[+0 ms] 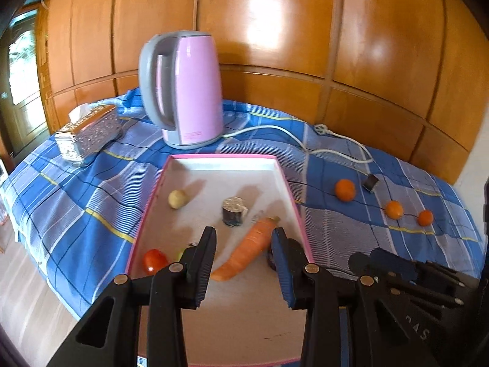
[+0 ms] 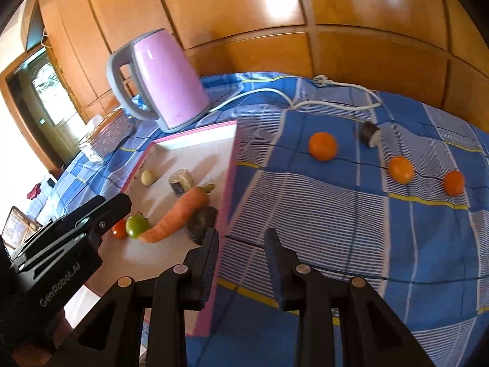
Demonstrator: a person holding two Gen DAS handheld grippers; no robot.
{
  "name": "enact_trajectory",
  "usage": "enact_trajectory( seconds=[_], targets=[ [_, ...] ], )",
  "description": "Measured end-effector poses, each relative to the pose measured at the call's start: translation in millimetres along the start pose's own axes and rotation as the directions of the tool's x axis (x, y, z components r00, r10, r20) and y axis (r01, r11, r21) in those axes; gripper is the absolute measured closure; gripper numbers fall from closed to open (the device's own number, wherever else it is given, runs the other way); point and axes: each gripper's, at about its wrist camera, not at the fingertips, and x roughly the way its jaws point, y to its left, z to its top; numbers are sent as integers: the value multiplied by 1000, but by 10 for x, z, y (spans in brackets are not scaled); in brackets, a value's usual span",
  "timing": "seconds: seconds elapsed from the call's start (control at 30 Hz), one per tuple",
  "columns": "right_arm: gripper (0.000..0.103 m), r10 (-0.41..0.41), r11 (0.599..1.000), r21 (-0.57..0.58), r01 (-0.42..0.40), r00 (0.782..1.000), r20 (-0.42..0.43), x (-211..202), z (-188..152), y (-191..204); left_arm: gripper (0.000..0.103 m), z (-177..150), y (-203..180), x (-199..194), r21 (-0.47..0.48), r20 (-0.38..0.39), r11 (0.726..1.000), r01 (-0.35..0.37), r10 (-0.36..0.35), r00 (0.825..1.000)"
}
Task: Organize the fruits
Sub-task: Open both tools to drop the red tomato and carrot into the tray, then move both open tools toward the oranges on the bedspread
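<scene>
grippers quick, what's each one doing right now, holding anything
Left tool: open, nothing between its fingers, above the pink-rimmed tray.
Right tool: open, empty, over the tray's edge and the blue checked cloth.

Bright daylight from window (image 1: 23, 61) at left; glare patches on glossy wood panels (image 1: 262, 27); soft shadows inside tray (image 1: 226, 165); strong fisheye curvature, dark corner vignetting, slight blur.

Black hand-held gripper (image 1: 244, 238) (brass-coloured rivets)
</scene>
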Motion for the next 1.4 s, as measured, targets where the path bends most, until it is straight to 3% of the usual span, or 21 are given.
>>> enact_trajectory(
  seconds=[0.5,0.9,1.4],
  targets=[
    [71,-57,995,85,57,998,-5,-56,-128,-345,65,-74,-466,61,106,-38,992,69,-66,997],
    [71,-156,964,216,155,988,-15,-149,-188,-943,65,-127,-832,196,175,-83,977,125,-112,990],
    [71,-296,945,146,293,955,-1,-159,-144,-1124,65,-131,-1075,337,209,-112,967,148,-127,986]
  ],
)
